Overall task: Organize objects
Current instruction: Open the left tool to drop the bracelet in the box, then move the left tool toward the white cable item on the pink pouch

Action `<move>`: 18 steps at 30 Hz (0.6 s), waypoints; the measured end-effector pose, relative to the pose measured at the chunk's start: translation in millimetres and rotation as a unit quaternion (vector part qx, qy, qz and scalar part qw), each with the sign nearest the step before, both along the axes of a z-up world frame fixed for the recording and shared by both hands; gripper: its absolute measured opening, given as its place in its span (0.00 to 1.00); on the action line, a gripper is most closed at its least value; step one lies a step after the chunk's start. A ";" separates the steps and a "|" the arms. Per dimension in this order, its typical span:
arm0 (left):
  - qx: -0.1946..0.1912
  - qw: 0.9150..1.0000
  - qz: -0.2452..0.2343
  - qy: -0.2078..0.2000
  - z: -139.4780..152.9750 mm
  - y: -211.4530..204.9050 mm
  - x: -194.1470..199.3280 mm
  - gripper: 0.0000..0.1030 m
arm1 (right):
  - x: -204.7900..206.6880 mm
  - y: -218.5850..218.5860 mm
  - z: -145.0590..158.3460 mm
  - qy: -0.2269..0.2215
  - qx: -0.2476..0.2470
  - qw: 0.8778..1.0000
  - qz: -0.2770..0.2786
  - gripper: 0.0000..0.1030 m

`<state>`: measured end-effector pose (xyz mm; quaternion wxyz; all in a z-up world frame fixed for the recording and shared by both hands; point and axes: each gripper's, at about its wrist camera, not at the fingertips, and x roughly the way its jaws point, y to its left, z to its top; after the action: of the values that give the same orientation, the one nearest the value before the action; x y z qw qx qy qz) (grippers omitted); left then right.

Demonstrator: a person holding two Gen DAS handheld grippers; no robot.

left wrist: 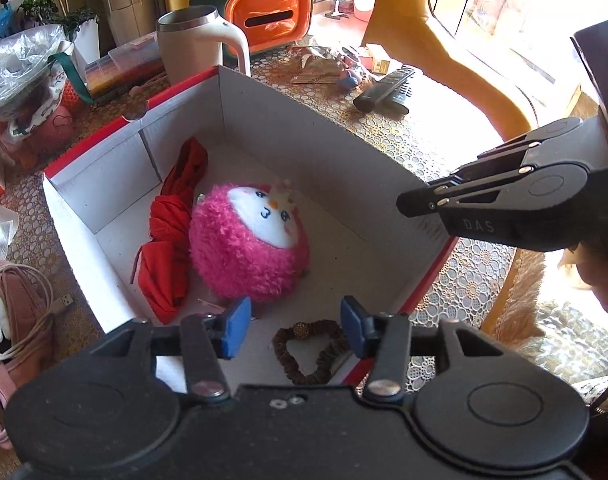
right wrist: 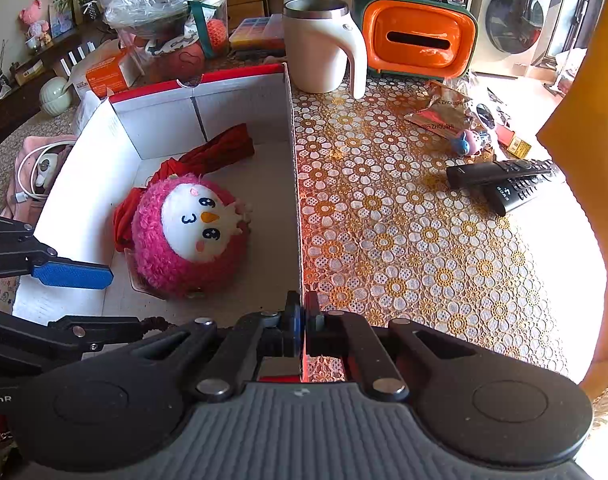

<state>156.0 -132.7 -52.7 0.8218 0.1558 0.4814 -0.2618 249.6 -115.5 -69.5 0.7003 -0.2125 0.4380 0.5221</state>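
An open cardboard box (left wrist: 304,120) (right wrist: 159,120), white inside with a red rim, holds a pink plush ball with a bird face (left wrist: 249,244) (right wrist: 187,236), a red cloth (left wrist: 171,240) (right wrist: 223,150) and a brown scrunchie (left wrist: 310,354). My left gripper (left wrist: 295,330) (right wrist: 123,300) hangs open over the box's near corner. The scrunchie lies on the floor just below its blue pads (left wrist: 235,328), untouched. My right gripper (right wrist: 302,320) (left wrist: 402,202) is shut on the box's right wall at its rim.
Behind the box stand a cream mug (left wrist: 195,48) (right wrist: 320,44) and an orange tissue holder (left wrist: 269,16) (right wrist: 420,36). Two black remotes (right wrist: 504,180) (left wrist: 384,88) and a snack wrapper (right wrist: 440,116) lie on the flowered tablecloth to the right. Left of the box are a pink pouch with a cable (left wrist: 15,320) and a plastic bag (left wrist: 19,64).
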 end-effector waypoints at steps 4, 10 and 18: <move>-0.011 1.000 0.005 -0.015 10.9 10.3 -6.1 0.59 | 0.1 0.2 -0.2 -0.002 -0.001 1.000 0.001 0.01; -0.024 0.999 0.028 -0.035 25.0 32.9 -12.4 0.69 | 0.1 0.2 -0.6 -0.003 -0.001 1.000 0.002 0.01; -0.045 0.994 0.080 -0.059 42.6 73.6 -13.7 0.77 | -0.3 -0.3 -1.4 -0.004 -0.003 1.000 0.002 0.01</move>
<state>142.3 -59.1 -10.1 0.8735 0.0947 0.4303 -0.2071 249.3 -115.9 -71.0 0.7005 -0.2178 0.4363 0.5210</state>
